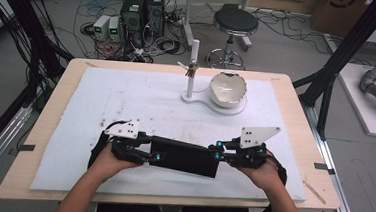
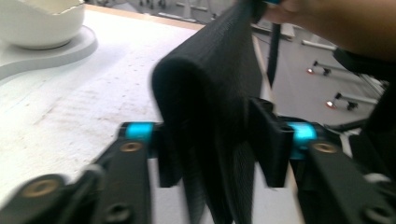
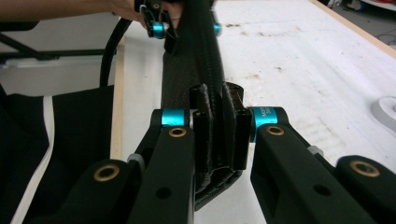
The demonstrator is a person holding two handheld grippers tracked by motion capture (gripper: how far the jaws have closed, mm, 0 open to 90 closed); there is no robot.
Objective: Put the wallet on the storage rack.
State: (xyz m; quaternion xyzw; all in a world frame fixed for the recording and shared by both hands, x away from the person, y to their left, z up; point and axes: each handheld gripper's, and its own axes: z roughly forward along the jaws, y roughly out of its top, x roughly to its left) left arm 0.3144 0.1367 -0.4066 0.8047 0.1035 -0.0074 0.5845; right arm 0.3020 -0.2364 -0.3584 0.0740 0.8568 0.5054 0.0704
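Black folded cloth [image 1: 185, 156] between both claws, near table's front edge [image 1: 169, 199].

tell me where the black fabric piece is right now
In the high view the black fabric piece stretches across the near middle of the white mat, held at its ends between the left gripper and right gripper, well in front of the white bowl.

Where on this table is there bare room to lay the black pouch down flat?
The white mat is bare left of the stand and bowl, and between them and the black pouch. The far middle, around stand and bowl, is crowded.
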